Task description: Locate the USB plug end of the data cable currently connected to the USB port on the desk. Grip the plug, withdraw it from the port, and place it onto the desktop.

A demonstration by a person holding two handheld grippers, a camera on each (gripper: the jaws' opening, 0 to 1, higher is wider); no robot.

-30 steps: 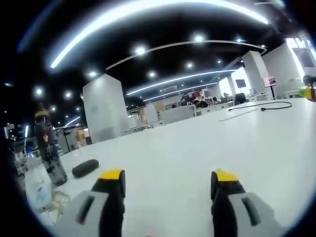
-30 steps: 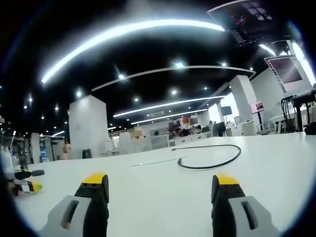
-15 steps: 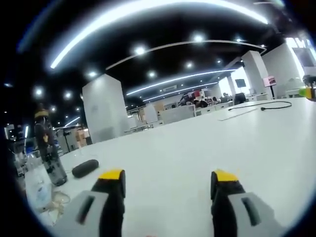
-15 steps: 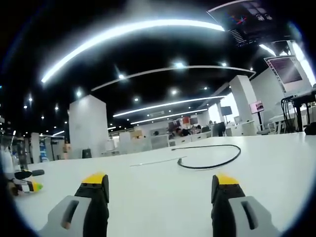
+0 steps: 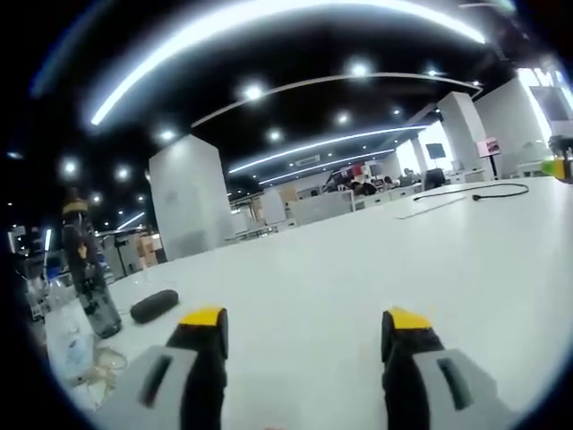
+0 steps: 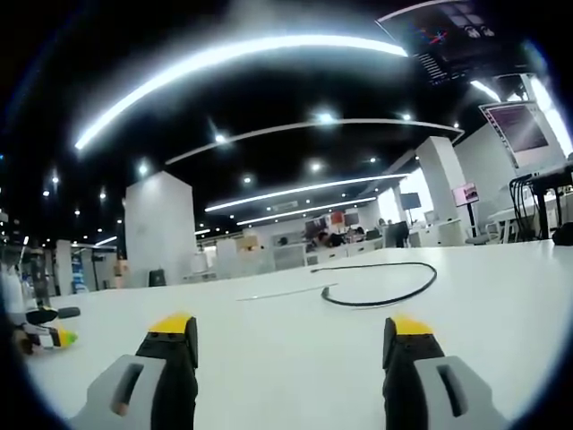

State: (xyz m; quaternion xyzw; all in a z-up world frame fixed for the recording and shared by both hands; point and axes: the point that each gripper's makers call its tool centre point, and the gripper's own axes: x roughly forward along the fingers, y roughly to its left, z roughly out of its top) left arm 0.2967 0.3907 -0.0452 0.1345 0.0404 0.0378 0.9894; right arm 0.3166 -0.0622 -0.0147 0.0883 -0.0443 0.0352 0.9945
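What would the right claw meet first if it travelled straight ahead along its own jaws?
Probably the black cable lying looped on the white desk. The right claw is open and empty, with bare desktop between it and the loop. Depth is hard to judge in the fisheye view.

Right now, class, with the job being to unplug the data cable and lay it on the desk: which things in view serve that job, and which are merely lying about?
For the job:
black data cable
white desk
left gripper, open
right gripper, open

Lying about:
dark bottle
black oval object
clear bag
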